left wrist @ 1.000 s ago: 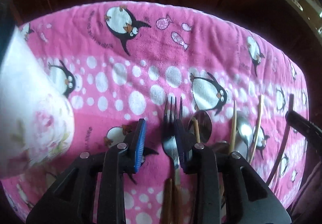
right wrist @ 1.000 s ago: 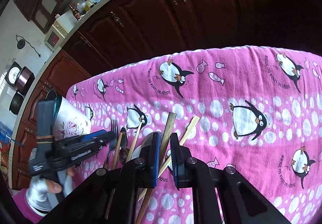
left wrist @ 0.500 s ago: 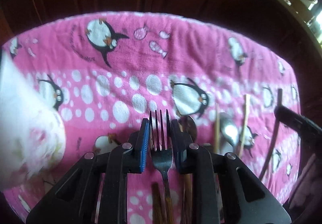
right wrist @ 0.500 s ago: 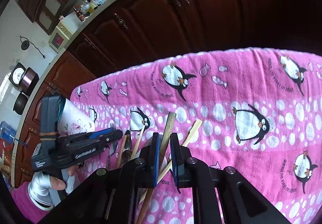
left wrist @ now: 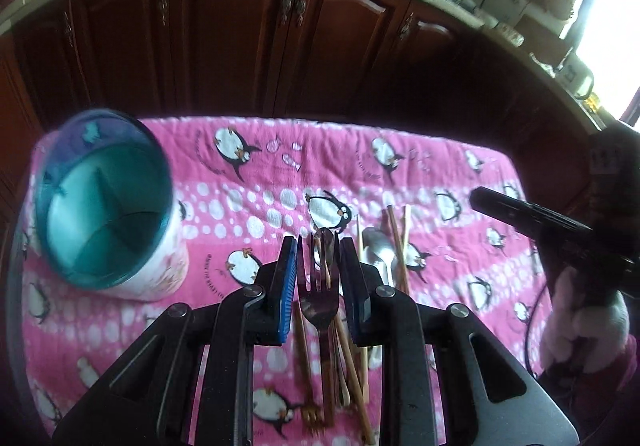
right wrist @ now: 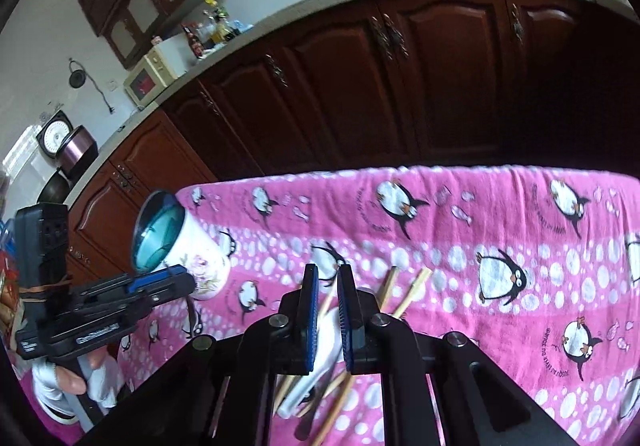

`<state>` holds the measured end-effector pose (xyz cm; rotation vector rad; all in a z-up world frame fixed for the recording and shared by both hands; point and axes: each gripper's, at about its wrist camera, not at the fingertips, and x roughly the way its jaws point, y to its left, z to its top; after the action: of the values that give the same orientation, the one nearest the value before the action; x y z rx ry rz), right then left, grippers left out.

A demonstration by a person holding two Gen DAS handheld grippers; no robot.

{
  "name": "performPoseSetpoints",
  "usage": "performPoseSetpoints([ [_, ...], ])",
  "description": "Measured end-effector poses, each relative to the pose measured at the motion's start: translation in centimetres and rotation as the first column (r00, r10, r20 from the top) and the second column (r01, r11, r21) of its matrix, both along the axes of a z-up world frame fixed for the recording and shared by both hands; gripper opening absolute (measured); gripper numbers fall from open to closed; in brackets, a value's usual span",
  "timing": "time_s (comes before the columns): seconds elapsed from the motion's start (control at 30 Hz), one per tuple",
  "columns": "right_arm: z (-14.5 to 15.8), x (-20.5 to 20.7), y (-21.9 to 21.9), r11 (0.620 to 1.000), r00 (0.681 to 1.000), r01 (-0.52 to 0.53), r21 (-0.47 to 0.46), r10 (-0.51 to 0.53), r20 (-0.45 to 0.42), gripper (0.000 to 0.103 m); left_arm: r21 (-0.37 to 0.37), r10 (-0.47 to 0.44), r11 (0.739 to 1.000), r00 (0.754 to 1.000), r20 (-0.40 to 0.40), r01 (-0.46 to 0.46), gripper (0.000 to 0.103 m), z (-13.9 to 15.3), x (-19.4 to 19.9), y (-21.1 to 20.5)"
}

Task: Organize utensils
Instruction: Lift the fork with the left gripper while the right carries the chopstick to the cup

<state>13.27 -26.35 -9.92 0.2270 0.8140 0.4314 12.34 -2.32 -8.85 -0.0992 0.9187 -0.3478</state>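
I am gripping a fork (left wrist: pixel 319 296) between my left gripper's (left wrist: pixel 318 278) fingers, its tines pointing away from me above the pink penguin cloth (left wrist: pixel 280 181). My right gripper (right wrist: pixel 328 310) is pinching a chopstick (right wrist: pixel 326 300) between nearly closed fingers. The cup (left wrist: pixel 108 205) is standing at the left, near the remaining spoons (left wrist: pixel 380 250) and chopsticks.

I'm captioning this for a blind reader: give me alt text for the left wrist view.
The left gripper grips a metal fork above loose utensils on a pink penguin cloth. A teal-lined holder cup stands left.
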Motion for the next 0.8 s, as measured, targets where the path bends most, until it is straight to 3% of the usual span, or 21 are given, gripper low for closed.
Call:
performPoseSetpoints([
  [0.23,-1.1,-1.1,0.6,1.0,0.999,0.015,-0.017,-0.015,-0.033,0.008,-0.006,-0.006,1.0,0.999,0.05,0.006,0.02,2.2,-3.5,1.2],
  [0.3,-2.0,-1.3,0.4,1.0,0.999,0.017,-0.018,-0.018,-0.046,0.013,-0.004,-0.003,1.0,0.998,0.067,0.003,0.02,2.8,-4.3,1.5],
  [0.37,-3.3,-1.3,-0.1,0.997,0.996,0.053,-0.047,-0.057,-0.067,0.029,-0.001,-0.003,1.0,0.997,0.08,0.003,0.02,3.3,-5.0,1.7],
  [0.8,-11.2,6.3,2.6,0.965,0.966,0.062,-0.254,-0.122,-0.23,0.02,-0.018,0.013,1.0,0.995,0.098,-0.011,0.02,4.8,-6.6,2.8],
])
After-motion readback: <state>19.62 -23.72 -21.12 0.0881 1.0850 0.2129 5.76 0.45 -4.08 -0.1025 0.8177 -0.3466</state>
